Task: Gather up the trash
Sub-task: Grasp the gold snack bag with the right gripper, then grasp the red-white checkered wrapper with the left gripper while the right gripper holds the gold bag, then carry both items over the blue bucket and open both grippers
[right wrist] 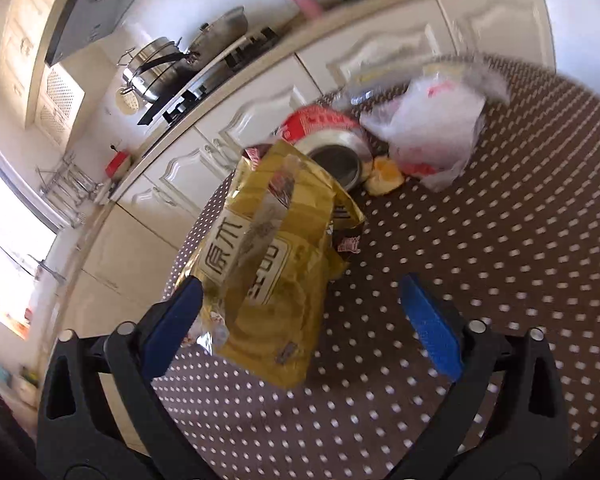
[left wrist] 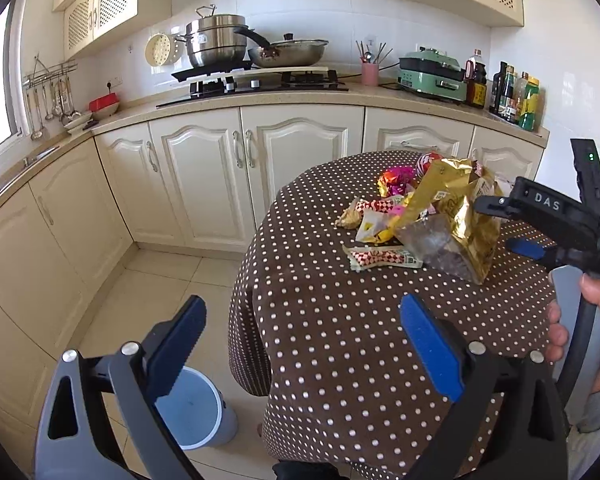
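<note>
A pile of trash lies on the round table with a brown polka-dot cloth (left wrist: pixel 340 320). It holds a big gold foil bag (left wrist: pixel 456 208), red-and-white wrappers (left wrist: pixel 380 258), a pink foil wrapper (left wrist: pixel 396 180) and a red can (left wrist: pixel 428 160). My left gripper (left wrist: pixel 300 344) is open and empty over the table's near edge. My right gripper (right wrist: pixel 300 320) is open, its fingers around the gold bag (right wrist: pixel 268 264) without closing on it. It also shows in the left wrist view (left wrist: pixel 512 224) at the bag's right side. Behind the bag lie the can (right wrist: pixel 332 148) and a clear plastic bag (right wrist: pixel 432 128).
A grey-blue bin (left wrist: pixel 196 408) stands on the tiled floor left of the table. Cream cabinets (left wrist: pixel 204 176) and a counter with a stove (left wrist: pixel 260 84), pots and bottles (left wrist: pixel 516 96) run behind the table.
</note>
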{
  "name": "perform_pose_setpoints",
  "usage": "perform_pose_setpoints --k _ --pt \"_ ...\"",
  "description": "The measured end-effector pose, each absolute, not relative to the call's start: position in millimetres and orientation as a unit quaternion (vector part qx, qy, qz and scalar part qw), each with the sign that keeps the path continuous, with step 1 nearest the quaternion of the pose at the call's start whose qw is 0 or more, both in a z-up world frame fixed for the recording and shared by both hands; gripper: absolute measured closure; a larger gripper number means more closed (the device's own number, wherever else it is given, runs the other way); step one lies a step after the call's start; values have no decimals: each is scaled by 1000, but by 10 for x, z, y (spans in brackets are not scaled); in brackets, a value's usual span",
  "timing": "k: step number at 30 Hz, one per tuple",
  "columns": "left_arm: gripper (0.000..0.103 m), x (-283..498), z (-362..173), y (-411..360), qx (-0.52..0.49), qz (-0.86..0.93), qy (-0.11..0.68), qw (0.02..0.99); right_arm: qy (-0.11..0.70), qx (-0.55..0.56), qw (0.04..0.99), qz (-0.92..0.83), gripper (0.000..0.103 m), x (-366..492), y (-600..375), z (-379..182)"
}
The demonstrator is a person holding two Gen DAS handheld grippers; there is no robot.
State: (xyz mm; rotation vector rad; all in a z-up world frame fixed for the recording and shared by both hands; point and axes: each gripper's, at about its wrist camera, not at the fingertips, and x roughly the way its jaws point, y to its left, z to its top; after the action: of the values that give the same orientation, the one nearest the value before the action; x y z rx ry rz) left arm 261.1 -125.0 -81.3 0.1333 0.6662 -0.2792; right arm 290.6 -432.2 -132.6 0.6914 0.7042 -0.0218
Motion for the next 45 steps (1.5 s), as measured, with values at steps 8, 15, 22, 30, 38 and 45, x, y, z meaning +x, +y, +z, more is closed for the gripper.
perform_pose_setpoints --k 8,15,22,30,38,45 --pt "7 2915 -989 -1478 89 -167 338 922 264 274 925 -10 90 2659 -4293 -1124" --pt "7 3263 -1159 -1742 108 -176 364 908 209 204 953 -76 93 2501 -4264 -972" --pt "8 3583 -1291 -1893 80 -199 392 895 215 196 952 -92 93 2571 -4235 -1034" --pt "33 3793 -1399 -2045 28 -191 440 877 225 196 950 -92 93 2608 -4206 -1078" --pt "80 3726 -1388 -2031 19 -172 432 885 235 191 949 -84 93 2645 -4177 -1103" --pt "83 3420 -1301 -1763 -22 -214 416 883 235 188 951 -65 97 2633 -4123 -1068"
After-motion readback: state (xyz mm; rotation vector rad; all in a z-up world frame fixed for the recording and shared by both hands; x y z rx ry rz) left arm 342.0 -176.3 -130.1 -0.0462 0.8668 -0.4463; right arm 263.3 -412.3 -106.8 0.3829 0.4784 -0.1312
